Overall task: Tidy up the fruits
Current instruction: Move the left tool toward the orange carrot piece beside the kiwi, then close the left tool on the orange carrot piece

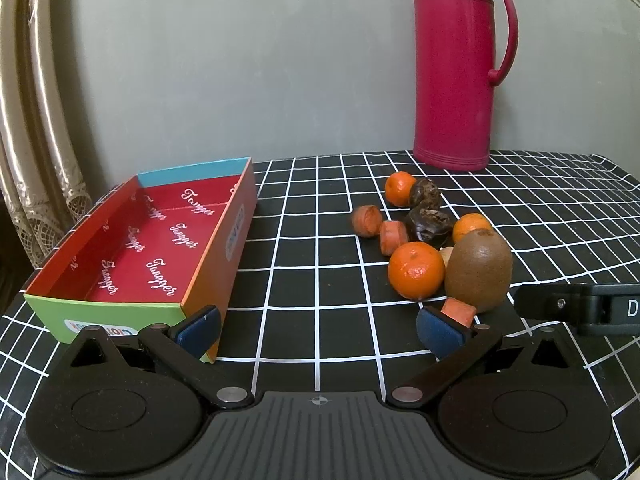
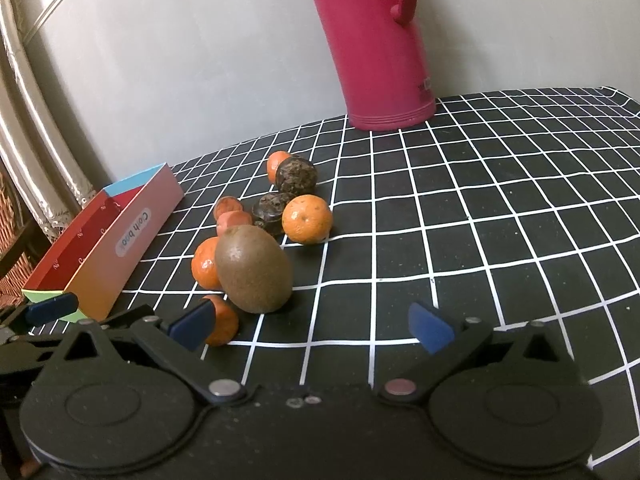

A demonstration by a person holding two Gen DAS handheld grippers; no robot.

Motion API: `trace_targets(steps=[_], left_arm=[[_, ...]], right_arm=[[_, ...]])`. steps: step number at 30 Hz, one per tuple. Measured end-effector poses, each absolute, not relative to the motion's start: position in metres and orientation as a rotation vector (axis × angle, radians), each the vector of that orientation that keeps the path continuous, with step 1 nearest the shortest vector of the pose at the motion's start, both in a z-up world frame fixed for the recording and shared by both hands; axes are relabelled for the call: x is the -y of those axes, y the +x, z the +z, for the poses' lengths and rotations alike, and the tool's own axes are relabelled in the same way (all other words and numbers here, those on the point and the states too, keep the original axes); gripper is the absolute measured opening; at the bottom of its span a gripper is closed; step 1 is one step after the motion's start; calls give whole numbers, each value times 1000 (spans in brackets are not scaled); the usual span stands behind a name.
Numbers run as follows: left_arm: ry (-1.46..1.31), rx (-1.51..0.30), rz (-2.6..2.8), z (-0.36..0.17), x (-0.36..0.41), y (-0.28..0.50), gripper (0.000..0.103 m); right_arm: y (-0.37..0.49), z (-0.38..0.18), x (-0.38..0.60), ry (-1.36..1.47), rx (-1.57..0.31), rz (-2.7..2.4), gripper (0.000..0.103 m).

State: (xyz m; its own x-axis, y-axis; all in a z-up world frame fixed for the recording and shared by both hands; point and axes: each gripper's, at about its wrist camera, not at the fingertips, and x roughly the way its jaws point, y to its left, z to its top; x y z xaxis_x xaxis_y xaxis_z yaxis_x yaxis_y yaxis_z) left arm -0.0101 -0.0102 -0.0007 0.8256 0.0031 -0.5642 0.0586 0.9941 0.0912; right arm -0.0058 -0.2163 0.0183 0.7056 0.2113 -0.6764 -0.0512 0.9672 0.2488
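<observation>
A cluster of fruit lies on the black checked cloth: a brown kiwi (image 1: 479, 271) (image 2: 253, 269), three tangerines (nearest (image 1: 416, 276) (image 2: 205, 269)), two dark wrinkled fruits (image 1: 428, 222) (image 2: 297, 176) and small orange-red chunks (image 1: 367, 221) (image 2: 221, 323). An empty colourful box (image 1: 156, 254) (image 2: 102, 246) with a red inside stands left of the fruit. My left gripper (image 1: 318, 330) is open over bare cloth between box and fruit. My right gripper (image 2: 312, 326) is open too, its left pad beside an orange chunk, the kiwi just ahead to the left.
A tall magenta thermos (image 1: 456, 68) (image 2: 380, 40) stands at the back by the grey wall. A curtain (image 1: 36, 160) hangs at the left past the table edge. The right gripper's black body (image 1: 580, 308) shows at the right of the left wrist view.
</observation>
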Motion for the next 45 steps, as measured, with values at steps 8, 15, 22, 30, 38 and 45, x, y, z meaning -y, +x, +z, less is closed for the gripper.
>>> trace_targets(steps=[8,15,22,30,38,45], left_arm=[[107,-598,-30,-1,11,-10,103],[114,-592,-34,0,13,-10,103],[128,-582,-45,0,16,-12,103],[148,-564,-76,1,21,-17,103],[201,-545,-135,-2,37,-20,103],[239,-514,-180,-5,56,-21,103]], right_arm=[[-7,20,216,201,-739,144,103],[-9,22,218,190,-726,134,103],[-12,22,220,221,-725,125,103],[-16,26,224,273,-691,114,103],[-21,34,236,322,-657,89,103],[-25,42,241,343,-628,90,103]])
